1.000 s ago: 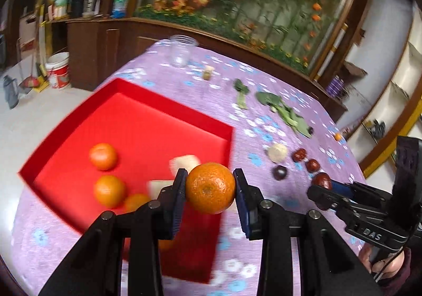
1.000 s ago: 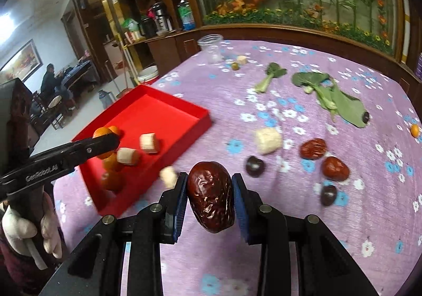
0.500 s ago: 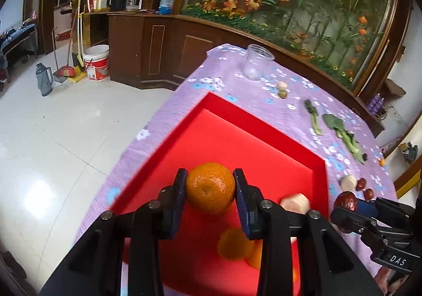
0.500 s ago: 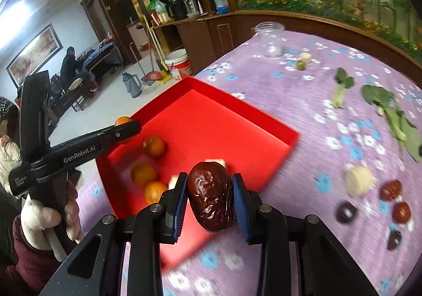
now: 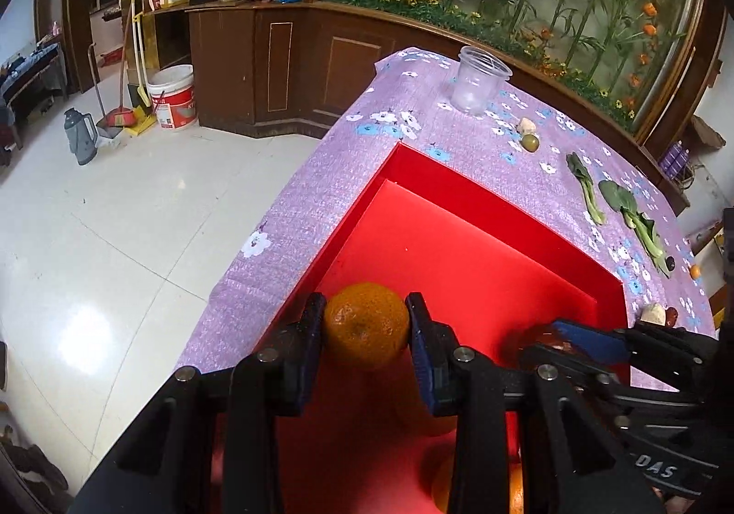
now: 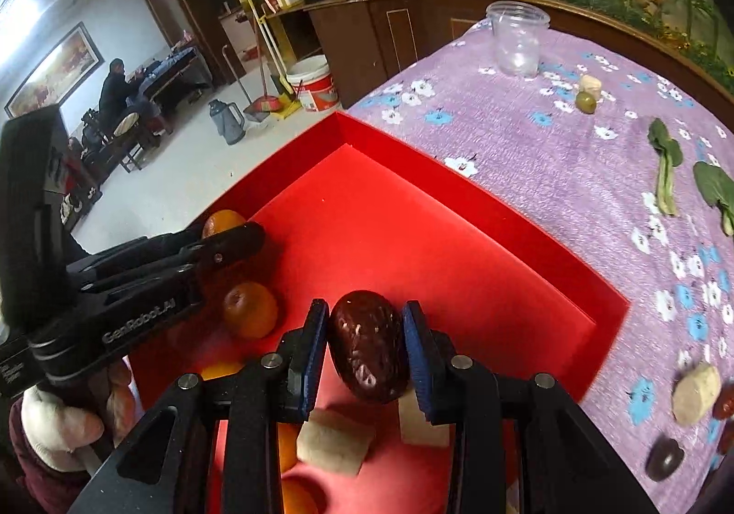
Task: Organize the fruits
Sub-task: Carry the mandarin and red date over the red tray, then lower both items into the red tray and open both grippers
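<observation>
My left gripper (image 5: 366, 330) is shut on an orange mandarin (image 5: 366, 326), held over the near left side of the red tray (image 5: 481, 202). In the right wrist view my right gripper (image 6: 367, 349) is shut on a dark red date (image 6: 369, 344), above the tray floor (image 6: 390, 239). Under and beside it lie mandarins (image 6: 250, 310) and pale banana pieces (image 6: 332, 440). The left gripper's fingers (image 6: 183, 252) reach in from the left with their mandarin (image 6: 222, 223). The right gripper's fingers (image 5: 605, 339) show at the right in the left wrist view.
On the purple flowered cloth (image 6: 550, 138) stand a clear plastic cup (image 6: 518, 39), a green olive (image 6: 586, 102), leafy greens (image 5: 633, 216), a banana piece (image 6: 695, 392) and dark dates (image 6: 664, 463). The table edge drops to tiled floor (image 5: 114, 216) at left. A person sits far back.
Both grippers have swung left from the cloth to over the red tray, each keeping its fruit. The loose fruit on the cloth has slid to the right edge of both views.
</observation>
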